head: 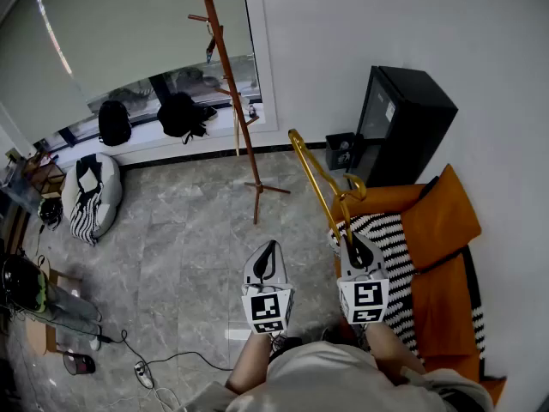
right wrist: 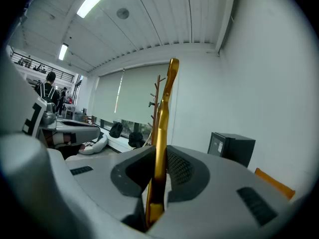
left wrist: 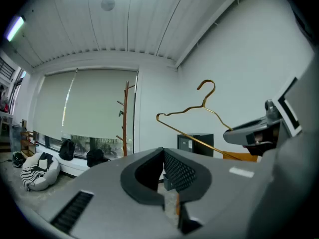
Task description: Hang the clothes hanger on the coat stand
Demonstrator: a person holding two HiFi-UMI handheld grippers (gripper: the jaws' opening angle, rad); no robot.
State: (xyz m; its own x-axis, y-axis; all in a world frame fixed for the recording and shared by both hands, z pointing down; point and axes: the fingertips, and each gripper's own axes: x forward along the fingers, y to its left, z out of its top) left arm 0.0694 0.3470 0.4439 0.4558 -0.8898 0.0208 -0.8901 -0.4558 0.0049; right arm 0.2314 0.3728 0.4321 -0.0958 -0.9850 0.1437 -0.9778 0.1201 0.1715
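Observation:
A gold wire clothes hanger (head: pixel 319 181) stands up from my right gripper (head: pixel 355 244), which is shut on its lower bar; its hook (head: pixel 352 191) curls just above the jaws. In the right gripper view the hanger (right wrist: pixel 164 108) runs up between the pads of the right gripper (right wrist: pixel 160 152). The wooden coat stand (head: pixel 230 84) stands on the floor ahead, by the window, well beyond the hanger. My left gripper (head: pixel 268 254) hangs beside the right one, shut and empty. The left gripper view shows its jaws (left wrist: pixel 163 151) together, with the hanger (left wrist: pixel 199 108) to the right and the coat stand (left wrist: pixel 125 118) behind.
A black cabinet (head: pixel 400 120) stands against the right wall. An orange sofa (head: pixel 444 230) with a striped cloth (head: pixel 393 240) is at my right. A striped beanbag (head: pixel 91 196), two black bags (head: pixel 180 114) on the window ledge and floor cables (head: pixel 141 367) lie to the left.

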